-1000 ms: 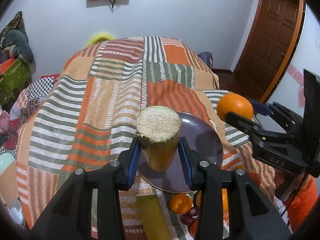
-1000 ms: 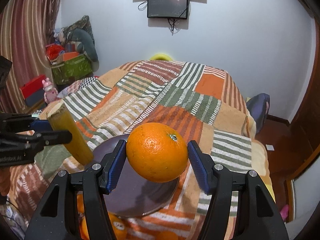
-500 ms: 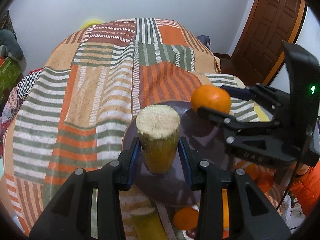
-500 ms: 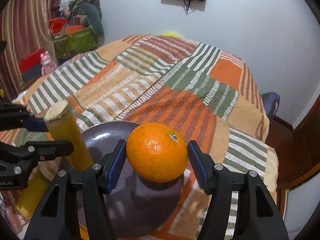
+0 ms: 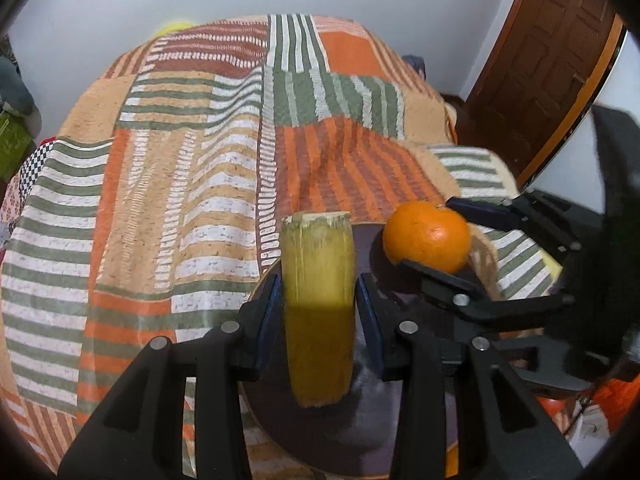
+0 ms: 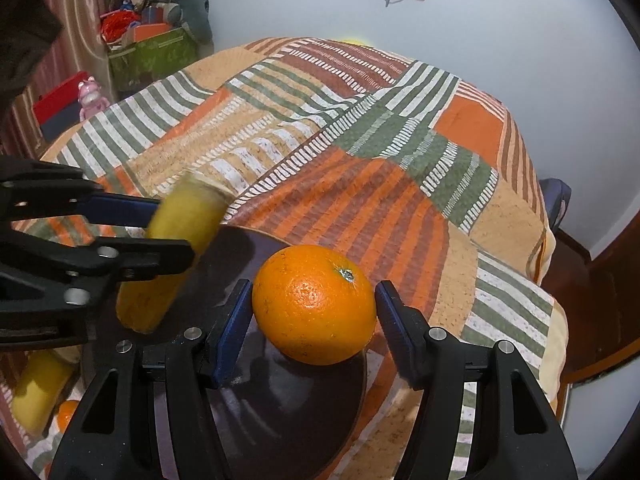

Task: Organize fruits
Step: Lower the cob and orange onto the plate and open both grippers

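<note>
**Both tongs loaded above the dark plate**

We see the left tongs (image 5: 318, 312) clenched on a yellow sugarcane piece (image 5: 318, 304), its blue pads pressed against both sides of the stalk. The piece stands nearly upright in the left wrist view, its cut top toward the far side; from the right wrist view it looks tilted and blurred. It hangs over the left part of a dark plate (image 6: 288, 408) that lies on the bed's striped patchwork blanket (image 5: 160, 200).

The right tongs (image 6: 314, 312) grip an orange (image 6: 314, 304) between their pads, stem scar facing up and right. The orange sits over the plate's far right part; we cannot tell whether it touches the plate.

On the near left of the right wrist view, another yellow cane piece (image 6: 38, 396) and a small orange fruit (image 6: 66, 414) lie on the blanket beside the plate.
</note>
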`<state>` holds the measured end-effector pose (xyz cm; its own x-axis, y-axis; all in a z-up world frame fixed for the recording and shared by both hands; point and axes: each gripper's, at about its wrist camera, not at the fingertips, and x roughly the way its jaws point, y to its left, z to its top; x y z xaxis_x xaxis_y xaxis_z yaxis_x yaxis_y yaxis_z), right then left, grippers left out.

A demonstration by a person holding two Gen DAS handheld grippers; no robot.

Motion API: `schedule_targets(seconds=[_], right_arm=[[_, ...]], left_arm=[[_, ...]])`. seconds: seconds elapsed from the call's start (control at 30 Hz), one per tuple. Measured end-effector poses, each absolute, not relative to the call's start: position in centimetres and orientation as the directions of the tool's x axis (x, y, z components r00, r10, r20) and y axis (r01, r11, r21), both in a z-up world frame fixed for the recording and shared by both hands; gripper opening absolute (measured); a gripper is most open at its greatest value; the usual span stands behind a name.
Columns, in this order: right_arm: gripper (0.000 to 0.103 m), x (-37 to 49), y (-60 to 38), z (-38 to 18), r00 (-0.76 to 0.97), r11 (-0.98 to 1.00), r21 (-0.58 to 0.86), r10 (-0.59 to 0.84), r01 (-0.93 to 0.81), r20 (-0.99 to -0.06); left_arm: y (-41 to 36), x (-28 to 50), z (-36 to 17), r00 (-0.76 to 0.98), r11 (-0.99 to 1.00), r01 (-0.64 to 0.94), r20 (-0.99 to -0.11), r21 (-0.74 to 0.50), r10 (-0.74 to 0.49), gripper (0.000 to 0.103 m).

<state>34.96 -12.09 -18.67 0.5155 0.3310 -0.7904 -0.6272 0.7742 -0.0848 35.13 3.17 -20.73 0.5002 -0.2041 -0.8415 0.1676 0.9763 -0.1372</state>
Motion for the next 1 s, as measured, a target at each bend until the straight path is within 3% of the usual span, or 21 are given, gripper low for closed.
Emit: schedule_targets(seconds=[0.53, 0.8, 1.0], right_arm=[[0.061, 35.2, -11.7, -19.2, 0.475, 0.762, -0.055, 0.344, -0.645, -0.81], [0.07, 33.5, -12.1, -17.2, 0.514, 0.779, -0.054, 0.358, -0.624, -0.779], [0.071, 31.3, -13.0, -14.7, 0.55, 0.794, -0.05, 0.372, -0.606, -0.747]], left_arm=[[3.4, 35.3, -21.7, 0.487, 0.98, 0.16, -0.853, -0.121, -0.185, 0.036], [3.9, 33.0, -18.6, 0.548, 0.983, 0.149, -0.819, -0.105, -0.17, 0.037], [4.4, 29.7, -15.8, 0.61, 0.987, 0.135, -0.778, -0.087, -0.152, 0.049]])
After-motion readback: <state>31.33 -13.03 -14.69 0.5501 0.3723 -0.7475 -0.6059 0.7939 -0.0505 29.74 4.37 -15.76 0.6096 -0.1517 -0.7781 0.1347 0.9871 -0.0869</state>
